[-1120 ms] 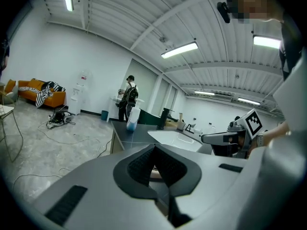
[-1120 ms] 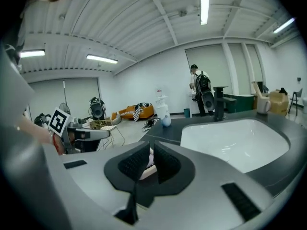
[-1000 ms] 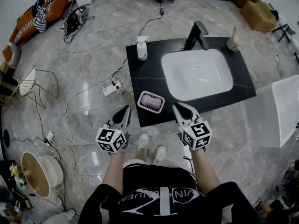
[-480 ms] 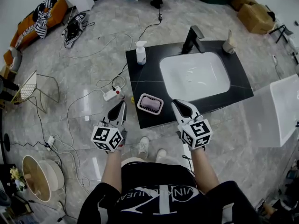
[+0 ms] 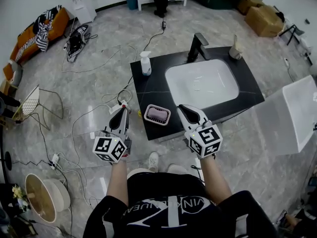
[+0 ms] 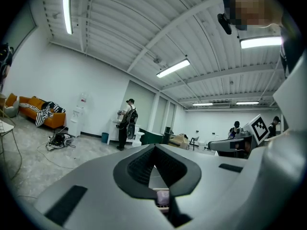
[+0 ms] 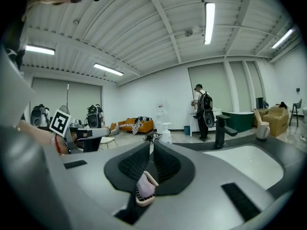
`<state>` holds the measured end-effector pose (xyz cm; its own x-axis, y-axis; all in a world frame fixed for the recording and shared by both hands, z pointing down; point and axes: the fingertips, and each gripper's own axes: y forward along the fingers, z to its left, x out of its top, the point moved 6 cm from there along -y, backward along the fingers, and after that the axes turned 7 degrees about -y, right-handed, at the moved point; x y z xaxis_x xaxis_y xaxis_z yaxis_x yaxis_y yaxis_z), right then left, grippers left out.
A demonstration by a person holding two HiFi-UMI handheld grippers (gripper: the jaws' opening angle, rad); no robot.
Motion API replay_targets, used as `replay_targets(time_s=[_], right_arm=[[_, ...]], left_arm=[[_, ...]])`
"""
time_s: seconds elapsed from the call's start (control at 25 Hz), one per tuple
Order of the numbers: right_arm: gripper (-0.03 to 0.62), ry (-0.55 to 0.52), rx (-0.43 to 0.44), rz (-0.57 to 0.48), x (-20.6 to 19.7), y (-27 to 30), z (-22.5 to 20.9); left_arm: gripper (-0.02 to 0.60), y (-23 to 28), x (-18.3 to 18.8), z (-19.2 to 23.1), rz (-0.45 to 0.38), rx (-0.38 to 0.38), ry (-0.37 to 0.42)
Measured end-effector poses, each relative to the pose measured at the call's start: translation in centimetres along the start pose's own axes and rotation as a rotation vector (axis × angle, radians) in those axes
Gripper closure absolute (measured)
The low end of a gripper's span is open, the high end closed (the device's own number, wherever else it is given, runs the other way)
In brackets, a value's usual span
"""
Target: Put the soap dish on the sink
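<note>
The soap dish, a white slotted tray with a pink soap in it, rests on the front left corner of the black counter beside the white basin. My left gripper hangs left of the counter's edge, over the floor, shut and empty. My right gripper is shut and empty over the counter's front edge, just right of the dish. Neither touches the dish. The dish shows below the closed jaws in the left gripper view. In the right gripper view the dish shows the same way.
A black tap stands behind the basin, a spray bottle at the counter's back left, a pale cup at the back right. A white box stands to the right. A power strip and cables lie on the floor to the left.
Both grippers have risen towards the head camera, and the left one has drifted left, off the counter. The soap dish stays where it was on the counter.
</note>
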<state>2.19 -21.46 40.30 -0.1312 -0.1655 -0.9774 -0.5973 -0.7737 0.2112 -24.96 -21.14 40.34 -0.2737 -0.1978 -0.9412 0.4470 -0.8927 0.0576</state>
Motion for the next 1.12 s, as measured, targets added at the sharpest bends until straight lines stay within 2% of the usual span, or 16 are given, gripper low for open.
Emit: replay_targets(time_s=[0.56,1.12], right_arm=[[0.557,-0.018,0.000,-0.025,1.3,-0.6,0.9],[0.557,0.021,-0.005,-0.023,0.8,-0.4,0.5]], left_arm=[[0.568,-0.3,1.3,-0.6,-0.030,-0.013,0.014],[0.568,0.2,1.0,-0.1,-0.014,-0.010,0.010]])
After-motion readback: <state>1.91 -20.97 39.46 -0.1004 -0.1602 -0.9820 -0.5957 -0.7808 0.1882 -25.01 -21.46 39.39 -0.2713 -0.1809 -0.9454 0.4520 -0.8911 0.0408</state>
